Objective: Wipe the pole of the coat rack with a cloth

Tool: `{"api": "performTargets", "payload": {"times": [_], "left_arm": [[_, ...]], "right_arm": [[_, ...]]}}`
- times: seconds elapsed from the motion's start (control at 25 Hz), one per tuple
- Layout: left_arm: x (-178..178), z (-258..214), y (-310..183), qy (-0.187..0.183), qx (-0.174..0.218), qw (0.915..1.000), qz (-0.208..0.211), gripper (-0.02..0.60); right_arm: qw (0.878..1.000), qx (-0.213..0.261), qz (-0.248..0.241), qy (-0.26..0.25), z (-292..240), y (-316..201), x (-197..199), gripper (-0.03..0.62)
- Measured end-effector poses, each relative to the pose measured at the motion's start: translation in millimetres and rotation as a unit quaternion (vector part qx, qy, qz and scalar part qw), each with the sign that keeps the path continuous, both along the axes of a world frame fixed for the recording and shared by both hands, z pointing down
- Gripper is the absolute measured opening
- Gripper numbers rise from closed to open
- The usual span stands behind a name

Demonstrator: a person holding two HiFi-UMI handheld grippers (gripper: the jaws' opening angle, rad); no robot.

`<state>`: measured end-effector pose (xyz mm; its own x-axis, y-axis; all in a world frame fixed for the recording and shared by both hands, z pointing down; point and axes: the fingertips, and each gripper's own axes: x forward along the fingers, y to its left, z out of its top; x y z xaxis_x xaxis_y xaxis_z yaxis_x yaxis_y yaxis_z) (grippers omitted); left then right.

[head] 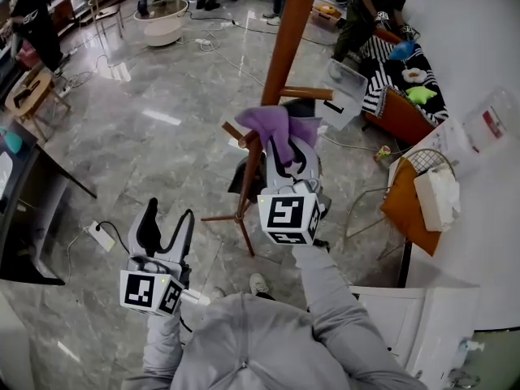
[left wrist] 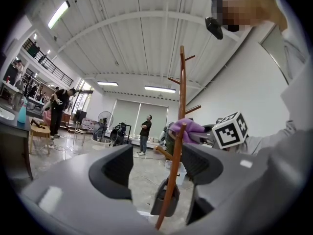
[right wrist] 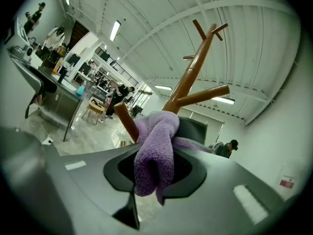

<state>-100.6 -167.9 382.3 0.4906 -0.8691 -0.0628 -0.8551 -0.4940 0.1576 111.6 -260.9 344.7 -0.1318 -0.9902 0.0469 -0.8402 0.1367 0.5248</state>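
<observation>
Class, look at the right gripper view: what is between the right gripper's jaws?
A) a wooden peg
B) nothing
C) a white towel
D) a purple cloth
D: the right gripper view shows the right gripper with its jaws shut on a bunched purple cloth.

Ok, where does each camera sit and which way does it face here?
Head view: on the head, facing steeply down at the rack; shows sleeves, left gripper, right gripper.
Left gripper view: on the left gripper, facing up through open jaws at the rack; shows the right gripper's cube.
Right gripper view: on the right gripper, facing up the pole; jaws shut on the cloth.
Shared: all three show pole and cloth.
</observation>
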Motion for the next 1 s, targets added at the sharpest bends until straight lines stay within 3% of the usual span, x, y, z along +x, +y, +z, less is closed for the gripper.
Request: {"api": "performTargets", "payload": {"times": [0.24, 0.56, 0.72, 0.84, 1.0], "left_arm": [[0, 0, 1, -0.011, -0.003, 0.9999, -0.005, 0.337], [-1, 0, -1, -0.022, -0.014, 0.9996, -0.013, 0.337], [2, 6, -2, -0.023, -0.020, 0.9995, -0.013, 0.337], [5, 7, -1, -0.021, -0.021, 0.9995, -0.010, 0.337], [8, 8, -2, -0.012, -0.019, 0.9997, -0.006, 0.337]], "right_arm": [[0.999, 0.000, -0.002, -0.039, 16, 0, 7, 0.084], [0.994, -0.096, 0.014, -0.058, 86, 2, 23, 0.084], [0.991, -0.118, 0.028, -0.056, 99, 14, 43, 0.085], [0.996, -0.073, 0.042, -0.040, 56, 36, 63, 0.084], [0.996, 0.057, 0.052, 0.037, -65, 77, 75, 0.085]]}}
